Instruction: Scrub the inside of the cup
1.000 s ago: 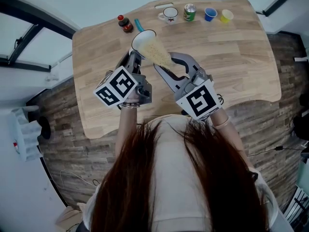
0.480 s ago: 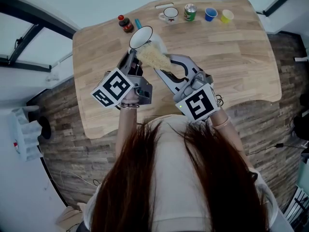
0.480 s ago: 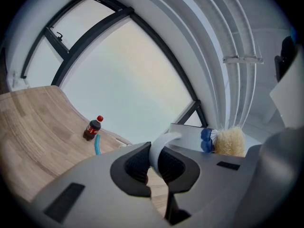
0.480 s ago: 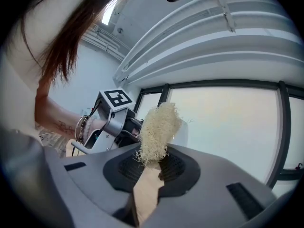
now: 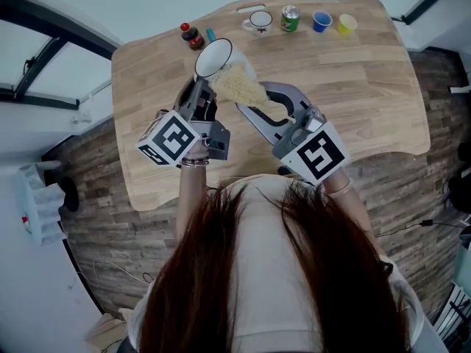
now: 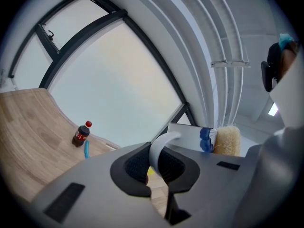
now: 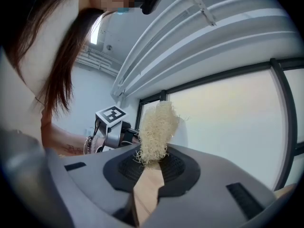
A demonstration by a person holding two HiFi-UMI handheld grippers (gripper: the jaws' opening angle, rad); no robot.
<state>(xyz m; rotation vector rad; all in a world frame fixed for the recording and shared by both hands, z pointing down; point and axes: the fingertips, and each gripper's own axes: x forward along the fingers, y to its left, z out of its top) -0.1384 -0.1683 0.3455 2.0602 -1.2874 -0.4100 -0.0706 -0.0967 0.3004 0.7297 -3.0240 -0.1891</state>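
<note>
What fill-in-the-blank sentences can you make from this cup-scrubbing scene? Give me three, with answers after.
The left gripper is shut on the white cup's ____.
The fibrous scrubber is clamped in the ____ gripper.
The can standing between the mug and the blue cup is ____.
Missing words: handle; right; green.

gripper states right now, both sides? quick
Left gripper: shut on the handle of the cup.
Right gripper: shut on the loofah scrubber.
</note>
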